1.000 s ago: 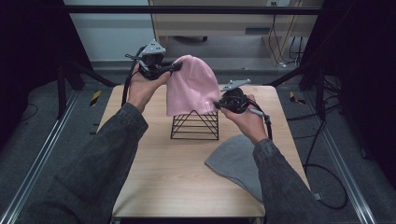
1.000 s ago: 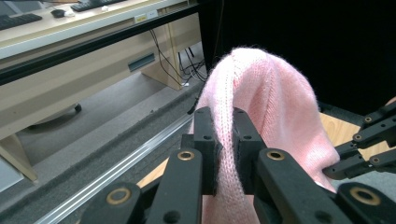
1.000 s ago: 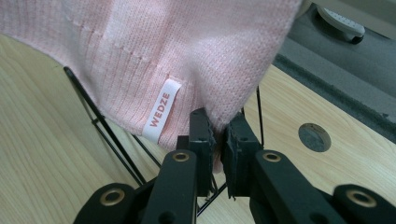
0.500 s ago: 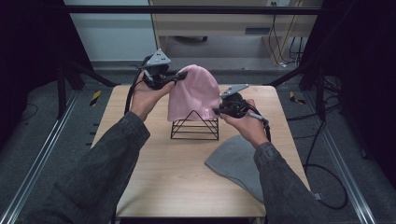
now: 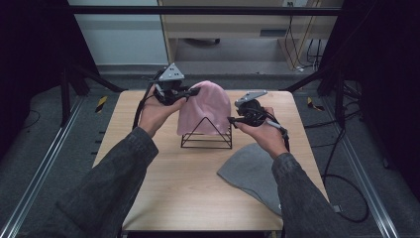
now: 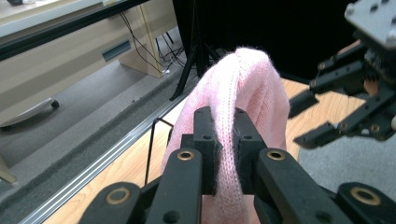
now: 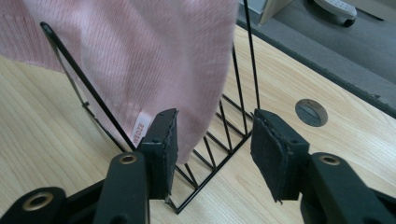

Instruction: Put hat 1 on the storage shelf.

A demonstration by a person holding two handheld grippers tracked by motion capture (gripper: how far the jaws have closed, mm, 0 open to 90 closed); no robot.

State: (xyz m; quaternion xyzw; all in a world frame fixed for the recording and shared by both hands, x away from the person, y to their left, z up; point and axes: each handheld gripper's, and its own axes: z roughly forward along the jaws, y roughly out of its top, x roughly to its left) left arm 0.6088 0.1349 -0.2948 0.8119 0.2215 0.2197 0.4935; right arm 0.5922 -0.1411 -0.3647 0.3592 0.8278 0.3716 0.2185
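Observation:
A pink knit beanie [image 5: 205, 109] hangs over a black wire rack [image 5: 205, 147] at the middle of the table. My left gripper [image 5: 195, 90] is shut on the beanie's top fold [image 6: 252, 93], its jaws [image 6: 223, 126] pinching the knit. My right gripper [image 5: 232, 120] sits at the rack's right side and its jaws have just been opening. They now stand apart [image 7: 212, 135], with the beanie's lower edge [image 7: 140, 60] beside the left pad and nothing pressed between them. The left gripper view also catches the right gripper [image 6: 302, 120] with its jaws spread.
A grey beanie [image 5: 247, 171] lies flat on the wooden table [image 5: 163, 198] at the front right, under the right forearm. A round cable port [image 7: 311, 112] is set in the table behind the rack [image 7: 224, 126]. Metal rails and cables run along the floor around the table.
The right gripper's jaws have opened and let go of the pink beanie's lower edge. The left gripper has sunk a little, still holding the beanie's top.

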